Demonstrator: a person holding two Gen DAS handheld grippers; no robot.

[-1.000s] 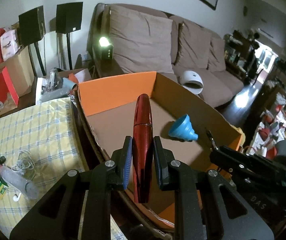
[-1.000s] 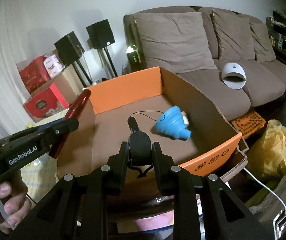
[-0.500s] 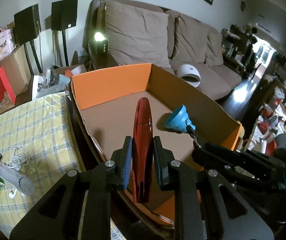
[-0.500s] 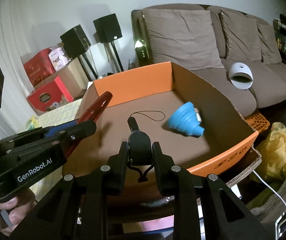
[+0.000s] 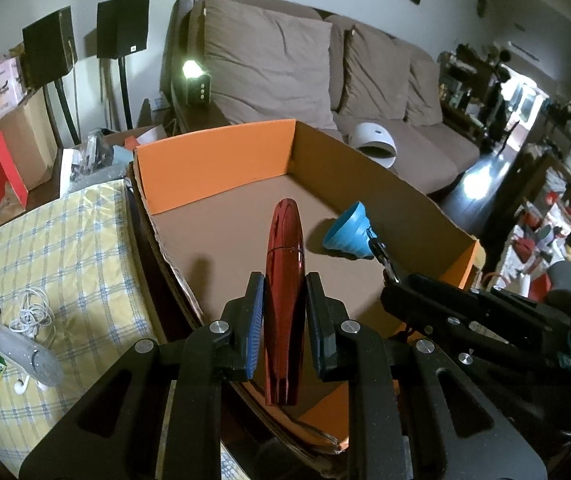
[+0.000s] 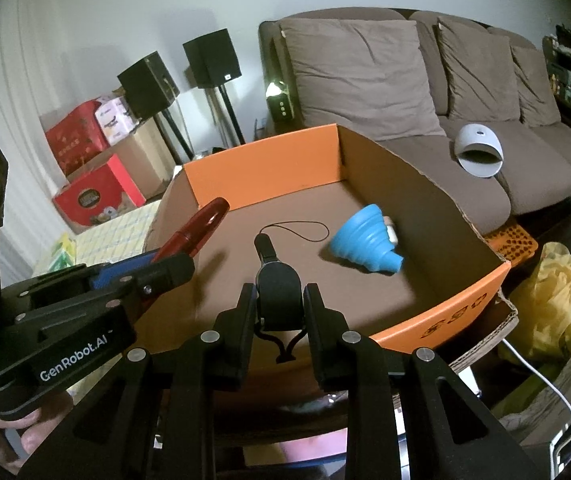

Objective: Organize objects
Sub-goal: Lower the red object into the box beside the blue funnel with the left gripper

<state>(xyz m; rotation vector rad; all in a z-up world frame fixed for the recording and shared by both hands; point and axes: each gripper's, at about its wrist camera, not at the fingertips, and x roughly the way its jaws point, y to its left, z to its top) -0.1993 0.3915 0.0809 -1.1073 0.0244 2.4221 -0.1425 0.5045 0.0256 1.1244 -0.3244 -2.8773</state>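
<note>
Two claws are loaded and both hang over the large orange cardboard box (image 5: 213,164) with the brown floor. My left claw (image 5: 283,320) pinches a glossy red torpedo-shaped case (image 5: 284,280) across its middle, long axis running forward along the fingers, nose over the box floor. My right claw (image 6: 279,312) pinches a small black device with a thin black cord loop (image 6: 277,280); the loop trails forward over the floor. One collapsible blue silicone funnel (image 6: 367,240) already lies on its side inside the box, towards the far right wall, with a small white item just behind it that I cannot identify.

Judged step: deposit both held items in the box.

Procedure for a clean deposit:
1. Lower each claw past the box rim before release; neither item appears to touch the floor yet, and a drop from this height may let the rounded red case roll.
2. Set the red case parallel to the left wall, well apart from the funnel.
3. Place the black device in the free centre area, letting its cord settle flat first so it does not snag on a fingertip.
4. Spread one claw at a time, then withdraw straight back, clear of the near rim.
</note>
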